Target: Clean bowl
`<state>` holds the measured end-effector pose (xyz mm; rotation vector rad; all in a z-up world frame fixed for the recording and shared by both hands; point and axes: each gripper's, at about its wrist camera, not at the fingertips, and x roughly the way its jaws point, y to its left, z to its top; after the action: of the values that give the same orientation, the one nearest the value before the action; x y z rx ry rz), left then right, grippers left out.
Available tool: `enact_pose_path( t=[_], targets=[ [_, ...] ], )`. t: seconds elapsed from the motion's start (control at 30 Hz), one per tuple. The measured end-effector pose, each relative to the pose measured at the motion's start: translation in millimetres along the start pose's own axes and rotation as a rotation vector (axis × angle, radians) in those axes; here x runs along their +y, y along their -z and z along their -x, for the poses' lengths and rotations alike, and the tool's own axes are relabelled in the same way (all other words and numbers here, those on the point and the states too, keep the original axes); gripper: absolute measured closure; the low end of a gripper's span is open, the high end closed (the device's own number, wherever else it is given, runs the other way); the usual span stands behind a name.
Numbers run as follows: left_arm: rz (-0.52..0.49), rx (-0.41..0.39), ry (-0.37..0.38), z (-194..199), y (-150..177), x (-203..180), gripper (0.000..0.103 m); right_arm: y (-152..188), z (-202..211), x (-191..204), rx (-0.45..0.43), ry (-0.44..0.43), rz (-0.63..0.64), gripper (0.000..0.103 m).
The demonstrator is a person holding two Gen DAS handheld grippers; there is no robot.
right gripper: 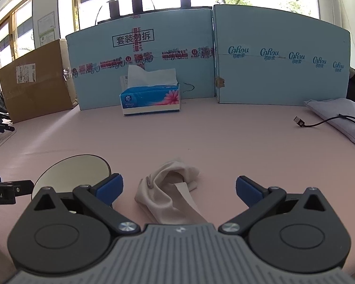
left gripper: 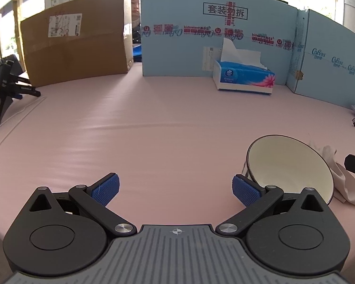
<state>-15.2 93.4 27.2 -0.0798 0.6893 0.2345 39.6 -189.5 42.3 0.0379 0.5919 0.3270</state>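
Note:
A cream bowl (left gripper: 288, 163) with a dark rim sits on the pink table, just right of my left gripper (left gripper: 176, 190), which is open and holds nothing. In the right wrist view the same bowl (right gripper: 73, 172) lies to the left, partly hidden behind the left finger. A crumpled beige cloth (right gripper: 170, 184) lies on the table between the open fingers of my right gripper (right gripper: 179, 188), untouched by them. The cloth (left gripper: 343, 177) also shows beyond the bowl in the left wrist view, with the tip of the other gripper at the right edge.
A blue tissue box (right gripper: 150, 98) stands at the back against light-blue cardboard panels (right gripper: 281, 64). A brown carton (left gripper: 75, 40) stands back left, with a black stand (left gripper: 4, 90) at the left edge. A USB cable (right gripper: 305, 124) and grey pouch (right gripper: 343, 116) lie far right.

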Motion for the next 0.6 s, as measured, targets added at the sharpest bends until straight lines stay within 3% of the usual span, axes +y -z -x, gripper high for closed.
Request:
enact_pose_path(
  t=[0.6],
  targets=[
    [0.009,0.002,-0.008,3.9,-0.3,-0.3,0.000,0.0,2.1,0.4,0.009,-0.007,0.000,0.000]
  ],
)
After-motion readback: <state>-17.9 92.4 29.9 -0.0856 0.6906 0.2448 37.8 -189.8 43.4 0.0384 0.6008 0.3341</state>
